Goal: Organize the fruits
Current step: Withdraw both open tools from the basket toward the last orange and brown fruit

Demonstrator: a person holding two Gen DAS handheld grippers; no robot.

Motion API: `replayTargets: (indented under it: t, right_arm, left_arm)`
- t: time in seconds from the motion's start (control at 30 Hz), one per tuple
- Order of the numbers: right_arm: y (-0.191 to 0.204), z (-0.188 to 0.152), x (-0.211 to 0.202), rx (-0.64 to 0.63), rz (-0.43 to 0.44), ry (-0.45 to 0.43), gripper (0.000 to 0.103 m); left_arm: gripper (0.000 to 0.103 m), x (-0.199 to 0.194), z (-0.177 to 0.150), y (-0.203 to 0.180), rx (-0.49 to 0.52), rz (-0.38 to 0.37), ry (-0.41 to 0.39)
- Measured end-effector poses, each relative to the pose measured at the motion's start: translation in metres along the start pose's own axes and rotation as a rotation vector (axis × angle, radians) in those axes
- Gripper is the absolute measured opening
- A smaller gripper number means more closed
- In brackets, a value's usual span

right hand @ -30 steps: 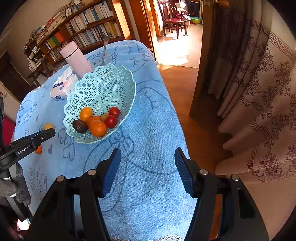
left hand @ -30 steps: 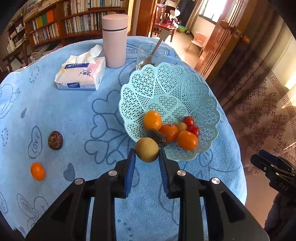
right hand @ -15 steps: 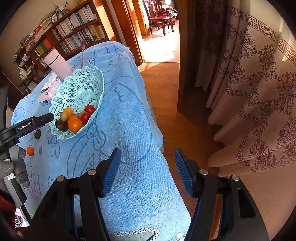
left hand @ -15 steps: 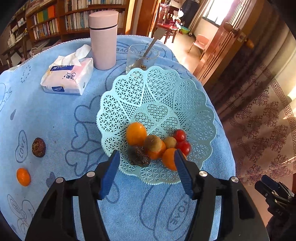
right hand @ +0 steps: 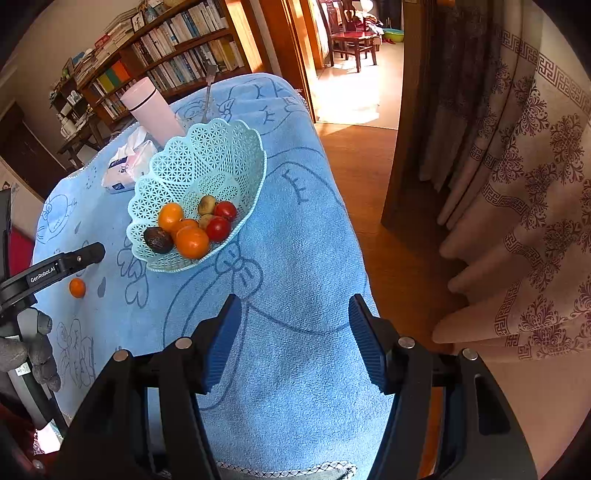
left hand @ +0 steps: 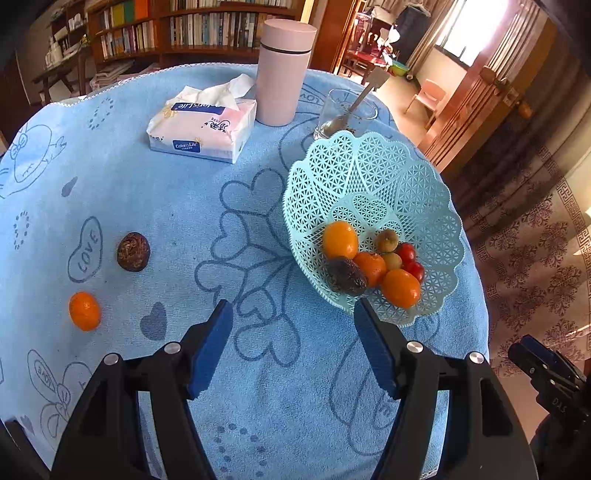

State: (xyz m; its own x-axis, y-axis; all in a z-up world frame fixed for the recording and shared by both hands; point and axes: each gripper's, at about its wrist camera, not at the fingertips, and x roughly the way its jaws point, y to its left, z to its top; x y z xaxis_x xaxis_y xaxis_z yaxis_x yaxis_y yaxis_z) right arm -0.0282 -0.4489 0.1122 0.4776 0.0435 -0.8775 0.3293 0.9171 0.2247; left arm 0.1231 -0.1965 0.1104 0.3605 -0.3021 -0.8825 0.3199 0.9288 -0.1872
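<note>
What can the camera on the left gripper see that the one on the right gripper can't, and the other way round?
Only the left wrist view shows the dark wrinkled fruit lying loose on the blue cloth, and the drinking glass clearly.

Only the right wrist view shows the patterned curtain and the person's gloved hand.

Both show the lattice basket of fruit, the loose orange fruit, the tissue pack, the pink flask and the bookshelves. The left gripper and right gripper are both open and empty.
</note>
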Motion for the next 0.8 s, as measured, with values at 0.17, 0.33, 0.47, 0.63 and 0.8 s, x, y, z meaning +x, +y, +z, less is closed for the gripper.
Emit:
replayTargets:
  t: [0.17,0.33,0.47,0.63,0.8]
  right_arm:
    - [0.016,0.001,0.000,-0.019,0.022,-0.007,0.062]
    - [0.027,-0.002,0.002,-0.021,0.042,0.001,0.062]
    - [0.037,-0.004,0.007,-0.032,0.054,0.022,0.062]
    - [0.054,-0.003,0.011,-0.060,0.071,0.027,0.062]
    - [0.068,-0.004,0.017,-0.083,0.084,0.043,0.062]
  left_arm:
    - [0.068,-0.010,-0.008,0.015,-0.019,0.023,-0.005]
    - [0.068,-0.026,-0.015,0.033,-0.036,0.044,-0.023]
    - [0.068,-0.030,-0.022,0.049,-0.061,0.057,-0.020]
    - [0.068,-0.037,-0.029,0.071,-0.096,0.082,-0.022]
    - [0.068,-0.039,-0.038,0.106,-0.155,0.129,-0.014]
